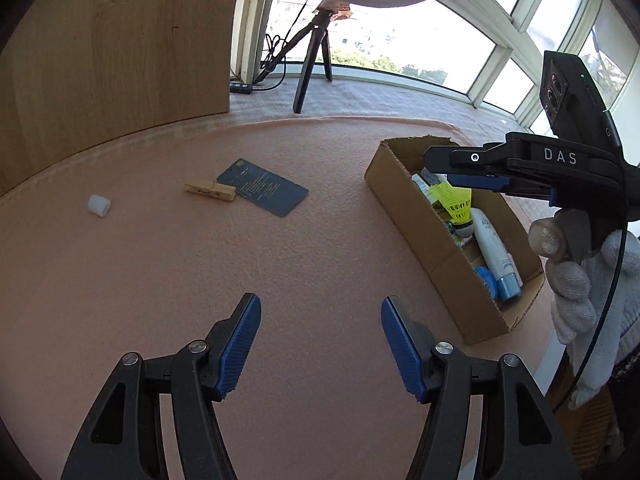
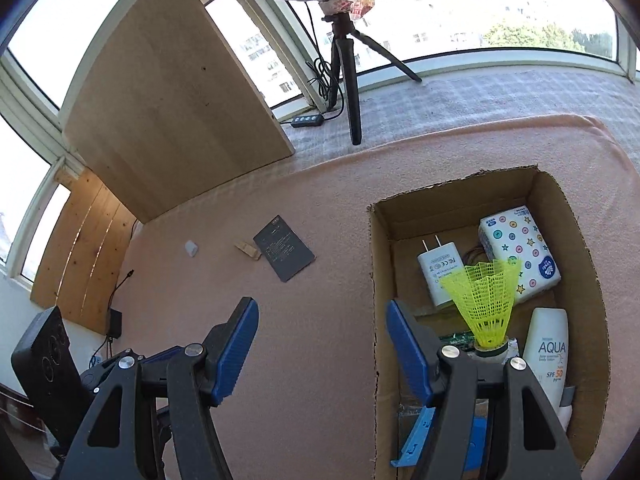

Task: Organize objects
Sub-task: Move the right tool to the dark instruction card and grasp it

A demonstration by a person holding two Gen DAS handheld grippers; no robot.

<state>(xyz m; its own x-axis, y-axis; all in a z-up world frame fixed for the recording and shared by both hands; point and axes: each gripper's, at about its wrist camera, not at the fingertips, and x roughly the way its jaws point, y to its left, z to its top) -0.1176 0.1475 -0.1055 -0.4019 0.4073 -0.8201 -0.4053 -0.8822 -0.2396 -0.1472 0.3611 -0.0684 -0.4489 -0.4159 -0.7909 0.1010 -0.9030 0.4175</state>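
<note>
Both my grippers hang released and empty over the pink felt-covered worktop [image 1: 280,280]. My left gripper [image 1: 320,344] points at bare felt, jaws apart; my right gripper [image 2: 322,344] straddles the near left wall of the brown cardboard box [image 2: 374,320], jaws likewise apart, nothing between them. Three loose things remain outside the box: a small white plastic cap [image 1: 99,205], a pale wooden clothespin [image 1: 210,191] and a dark grey printed card [image 1: 264,187], the clothespin's tip touching the card's edge. All three lie ahead and to the left of my left gripper, clearly the nearer one. The clothespin's long axis runs across my view, so I judge a wrist roll would be needed to span its narrow sides.
</note>
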